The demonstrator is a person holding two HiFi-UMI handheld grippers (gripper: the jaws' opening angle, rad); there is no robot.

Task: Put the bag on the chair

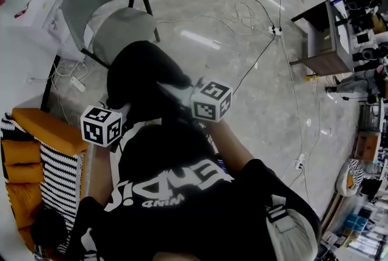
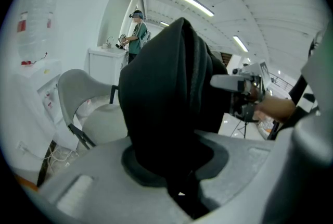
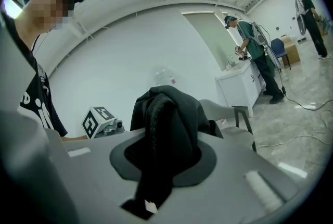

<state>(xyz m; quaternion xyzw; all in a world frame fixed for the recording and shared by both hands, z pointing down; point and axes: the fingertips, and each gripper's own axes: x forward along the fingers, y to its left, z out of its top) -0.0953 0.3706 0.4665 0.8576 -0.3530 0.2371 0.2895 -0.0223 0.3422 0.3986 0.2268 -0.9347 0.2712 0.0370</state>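
**Head view.** A black bag (image 1: 142,81) hangs in the air between the two grippers, just short of the grey chair (image 1: 112,17), with its far edge over the front of the seat. The left gripper (image 1: 114,119) meets the bag on the side away from the chair's black legs. The right gripper (image 1: 195,99) meets it on the opposite side. An orange and striped couch (image 1: 42,138) stands beside the chair, and cables (image 1: 242,11) trail over the floor beyond it.

**Left gripper view.** The left gripper (image 2: 177,191) has its jaws clamped on a thick fold of the bag (image 2: 166,103), which fills the middle of the picture. The chair (image 2: 88,108) stands empty just past the bag. The right gripper (image 2: 242,87) shows on the bag's far side. A person (image 2: 137,30) stands at a white counter (image 2: 106,61) behind the chair.

**Right gripper view.** The right gripper (image 3: 148,194) has its jaws pressed together on a ribbed black strip of the bag (image 3: 166,124). The seat of the chair (image 3: 234,119) shows behind the bag. The left gripper's cube (image 3: 98,121) sits on the bag's other side, away from the chair.
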